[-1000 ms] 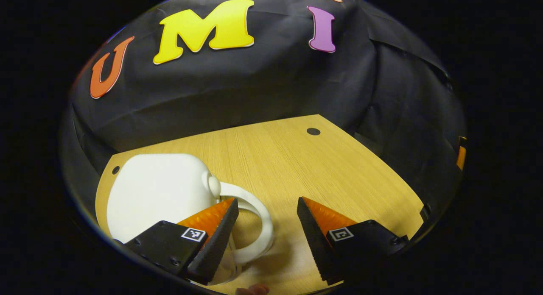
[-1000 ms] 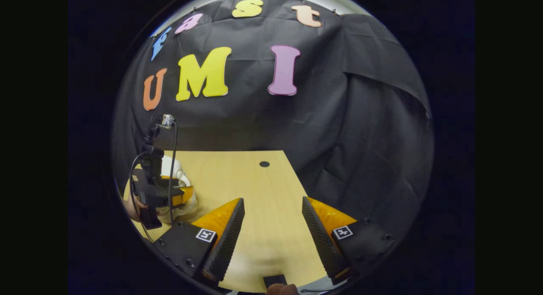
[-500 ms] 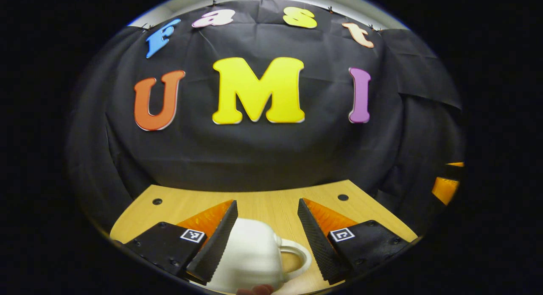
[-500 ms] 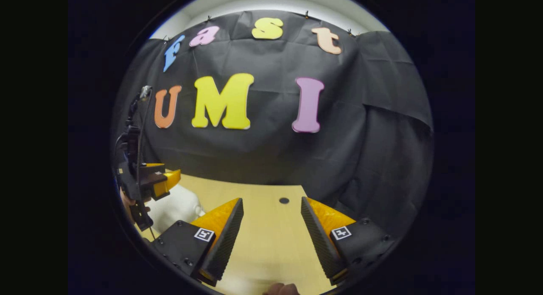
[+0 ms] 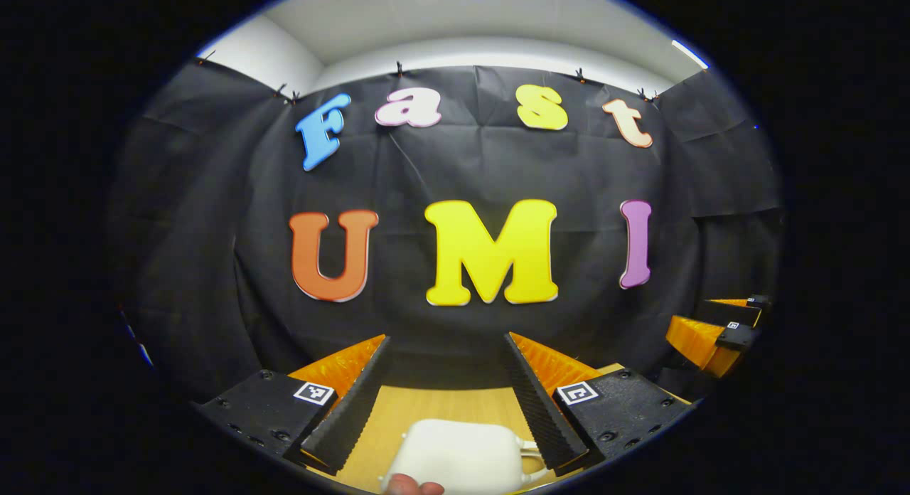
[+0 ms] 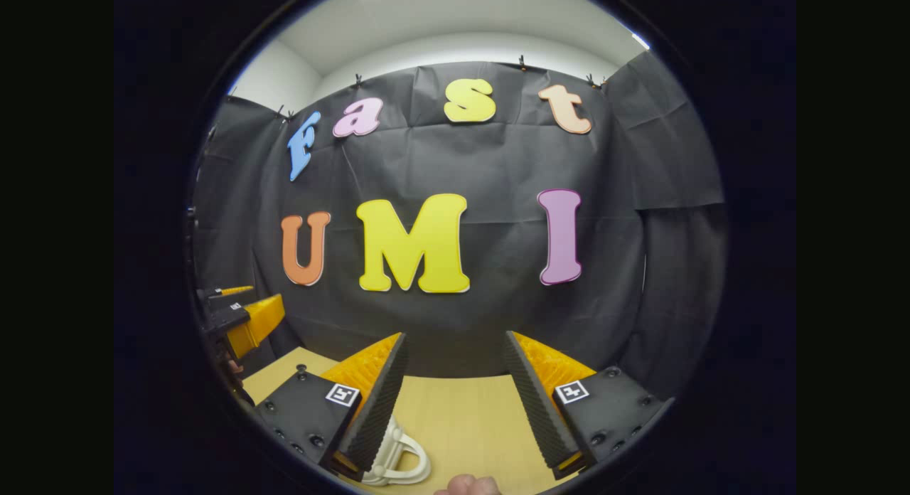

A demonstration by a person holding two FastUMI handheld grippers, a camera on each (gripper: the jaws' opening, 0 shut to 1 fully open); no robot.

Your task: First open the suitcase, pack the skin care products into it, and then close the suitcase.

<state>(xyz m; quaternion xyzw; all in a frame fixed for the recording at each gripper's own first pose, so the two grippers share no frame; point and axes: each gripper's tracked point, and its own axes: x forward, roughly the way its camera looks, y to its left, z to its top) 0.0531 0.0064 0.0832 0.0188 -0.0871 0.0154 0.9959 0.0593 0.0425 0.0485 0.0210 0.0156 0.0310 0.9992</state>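
A small white suitcase (image 5: 458, 456) lies shut on the wooden table (image 5: 419, 410), low in the left gripper view, with its handle to the right. My left gripper (image 5: 446, 338) hangs open above and behind it, touching nothing. In the right gripper view the suitcase's looped handle (image 6: 402, 461) peeks out beside the left finger. My right gripper (image 6: 456, 336) is open too, with only bare table (image 6: 469, 424) under it. Each gripper appears at the edge of the other's view: the right gripper (image 5: 704, 335) and the left gripper (image 6: 245, 317).
The black cloth wall stands close behind the table's far edge. A fingertip (image 5: 409, 486) shows at the bottom of the left gripper view, and another fingertip (image 6: 466, 484) at the bottom of the right gripper view.
Both grippers have risen and tilted up, so the wall takes more of each view and the table less. The suitcase has slipped to the bottom edge. Both stayed open.
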